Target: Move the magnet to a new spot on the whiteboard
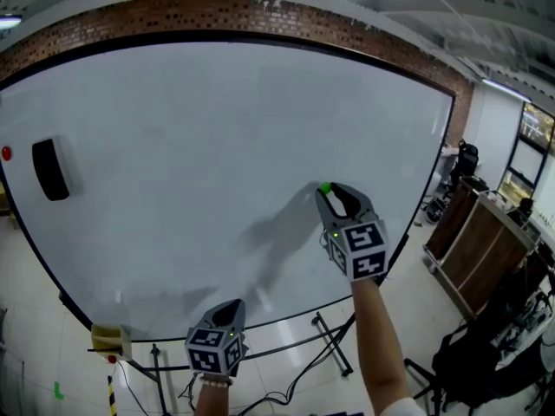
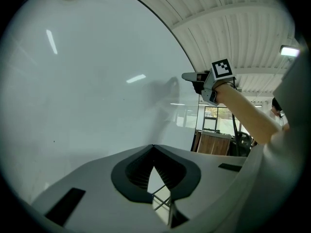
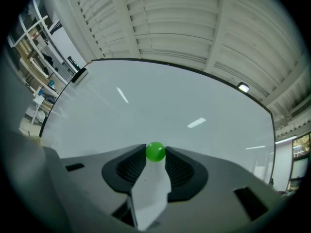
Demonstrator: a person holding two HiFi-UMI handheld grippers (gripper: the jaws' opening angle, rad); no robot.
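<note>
While the right tongs grasp the green magnet between their tips, that small ball sits close to the whiteboard, in its lower right part. Whether it touches the surface cannot be told. The left tongs are clenched tip to tip with nothing between them, held low by the board's bottom edge, left of the right pair. Far over on the board's left side hangs a black eraser, with a red magnet just beside it at the edge.
</note>
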